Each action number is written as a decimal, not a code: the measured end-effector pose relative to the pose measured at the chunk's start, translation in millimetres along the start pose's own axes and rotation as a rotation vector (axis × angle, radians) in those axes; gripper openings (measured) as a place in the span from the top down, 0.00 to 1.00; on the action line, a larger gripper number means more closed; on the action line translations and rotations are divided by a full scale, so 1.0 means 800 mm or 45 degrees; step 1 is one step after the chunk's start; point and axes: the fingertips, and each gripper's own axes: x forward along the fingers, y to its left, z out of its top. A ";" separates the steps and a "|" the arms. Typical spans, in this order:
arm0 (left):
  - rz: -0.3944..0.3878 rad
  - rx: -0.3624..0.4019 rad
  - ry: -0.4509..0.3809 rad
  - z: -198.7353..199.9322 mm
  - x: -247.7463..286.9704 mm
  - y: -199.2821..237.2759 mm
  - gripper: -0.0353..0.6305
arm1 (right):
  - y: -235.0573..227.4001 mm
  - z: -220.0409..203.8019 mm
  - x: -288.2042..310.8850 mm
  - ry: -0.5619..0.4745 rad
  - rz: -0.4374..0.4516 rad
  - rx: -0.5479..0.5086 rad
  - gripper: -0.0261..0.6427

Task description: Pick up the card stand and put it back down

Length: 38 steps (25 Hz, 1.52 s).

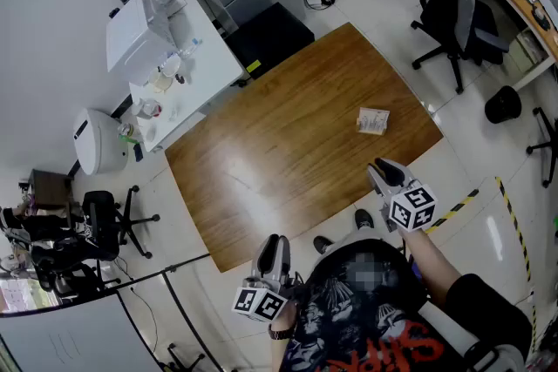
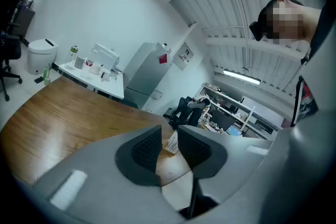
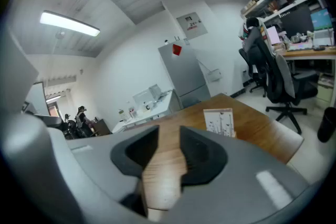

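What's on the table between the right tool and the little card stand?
Just bare wooden table. The head view shows nothing lying between the right tool and the card stand; the right gripper view agrees.

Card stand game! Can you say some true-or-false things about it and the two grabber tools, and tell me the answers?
1. The card stand stands on the wooden table. True.
2. The right gripper is holding the card stand. False: its jaws are empty, and the stand sits apart from it on the table.
3. The left gripper is closer to the card stand than the right gripper. False: the right one is closer.
4. A black office chair stands on the floor beyond the table. True.
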 end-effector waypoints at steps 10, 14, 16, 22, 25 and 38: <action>0.082 -0.028 0.035 -0.012 0.023 0.001 0.83 | -0.167 -0.074 0.142 0.286 -0.524 0.094 0.09; 0.136 -0.044 0.052 -0.017 0.021 0.002 0.83 | -0.200 -0.093 0.179 0.368 -0.649 0.146 0.09; 0.160 -0.046 0.050 -0.015 0.020 0.002 0.83 | -0.214 -0.084 0.193 0.371 -0.696 0.129 0.09; 0.223 -0.060 0.045 -0.008 0.011 0.018 0.83 | -0.246 -0.081 0.251 0.449 -0.680 -0.063 0.09; 0.208 -0.054 0.048 -0.006 0.013 0.015 0.83 | -0.239 -0.078 0.251 0.467 -0.603 -0.144 0.09; 0.153 0.210 0.043 0.010 0.019 0.002 0.83 | -0.092 0.024 0.042 0.281 -0.442 -0.303 0.10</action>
